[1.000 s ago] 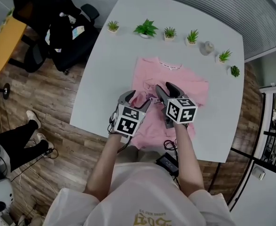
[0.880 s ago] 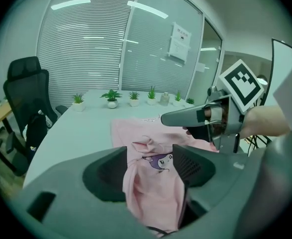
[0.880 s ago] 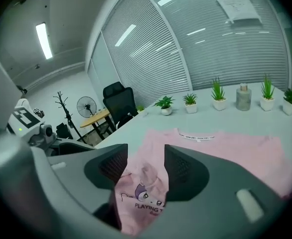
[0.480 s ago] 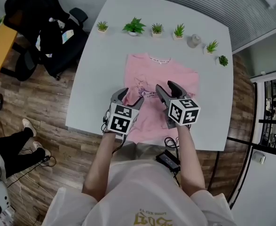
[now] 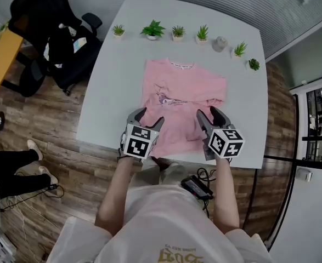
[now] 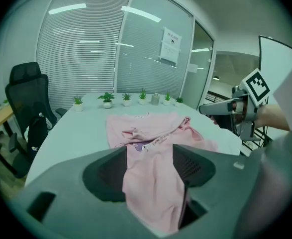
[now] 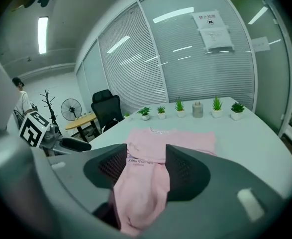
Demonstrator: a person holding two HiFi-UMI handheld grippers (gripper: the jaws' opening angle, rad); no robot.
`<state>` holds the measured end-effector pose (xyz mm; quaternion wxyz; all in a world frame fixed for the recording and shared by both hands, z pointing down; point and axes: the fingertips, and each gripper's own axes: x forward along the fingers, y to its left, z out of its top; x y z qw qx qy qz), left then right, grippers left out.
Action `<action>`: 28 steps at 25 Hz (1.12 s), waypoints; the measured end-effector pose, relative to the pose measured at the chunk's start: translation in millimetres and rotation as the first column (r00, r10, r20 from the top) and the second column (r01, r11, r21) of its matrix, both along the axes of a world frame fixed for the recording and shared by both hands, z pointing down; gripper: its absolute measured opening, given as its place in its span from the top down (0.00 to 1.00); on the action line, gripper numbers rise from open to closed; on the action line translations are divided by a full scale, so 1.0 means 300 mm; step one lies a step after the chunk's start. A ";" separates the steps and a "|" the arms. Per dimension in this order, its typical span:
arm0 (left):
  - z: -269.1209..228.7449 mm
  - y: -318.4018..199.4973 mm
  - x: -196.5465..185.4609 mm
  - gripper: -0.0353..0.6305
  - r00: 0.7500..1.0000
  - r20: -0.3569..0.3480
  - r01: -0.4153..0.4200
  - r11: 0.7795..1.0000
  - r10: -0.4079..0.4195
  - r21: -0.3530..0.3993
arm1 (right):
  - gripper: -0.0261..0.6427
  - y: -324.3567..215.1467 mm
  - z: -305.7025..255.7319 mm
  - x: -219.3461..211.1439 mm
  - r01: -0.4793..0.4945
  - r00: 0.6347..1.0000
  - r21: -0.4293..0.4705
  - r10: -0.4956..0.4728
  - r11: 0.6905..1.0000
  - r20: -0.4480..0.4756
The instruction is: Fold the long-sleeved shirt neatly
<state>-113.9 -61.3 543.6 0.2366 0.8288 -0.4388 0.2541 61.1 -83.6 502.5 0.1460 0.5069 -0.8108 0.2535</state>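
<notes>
The pink long-sleeved shirt (image 5: 177, 86) lies flat on the white table (image 5: 117, 92), collar at the far side, both sleeves folded in across the chest. My left gripper (image 5: 147, 118) hovers over the shirt's lower left edge. Its jaws stand apart and shirt fabric (image 6: 150, 133) shows in the gap, untouched by the pads. My right gripper (image 5: 211, 114) is over the lower right part. Its jaws have just been opening, and only loose cloth (image 7: 170, 141) lies in the gap. Each gripper shows in the other's view: the right gripper (image 6: 225, 108) and the left gripper (image 7: 61, 143).
A row of small potted plants (image 5: 153, 29) and a grey jar (image 5: 220, 43) line the far edge. A black office chair (image 5: 56, 32) stands at the left. A black adapter with a cable (image 5: 196, 186) lies near the front edge. Another person's legs (image 5: 12, 169) show at far left.
Both grippers drew back from the shirt's middle toward the near table edge. The right one swung out to the right and its jaws spread wider. The sleeves stay folded on the chest.
</notes>
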 end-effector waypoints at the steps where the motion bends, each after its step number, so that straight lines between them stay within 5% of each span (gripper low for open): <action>1: 0.011 0.023 0.000 0.50 1.000 0.011 0.008 1.000 -0.008 -0.008 | 0.59 0.022 0.011 0.023 -0.008 1.000 -0.008 0.008 1.000 0.004; 15: 0.109 0.277 0.016 0.50 0.986 0.061 0.158 0.984 -0.153 -0.079 | 0.60 0.339 0.128 0.320 -0.048 0.999 -0.084 0.047 0.995 -0.015; 28: 0.219 0.447 0.053 0.50 0.985 0.119 0.143 0.975 -0.124 -0.168 | 0.61 0.475 0.328 0.366 -0.003 1.000 -0.213 0.004 0.977 0.003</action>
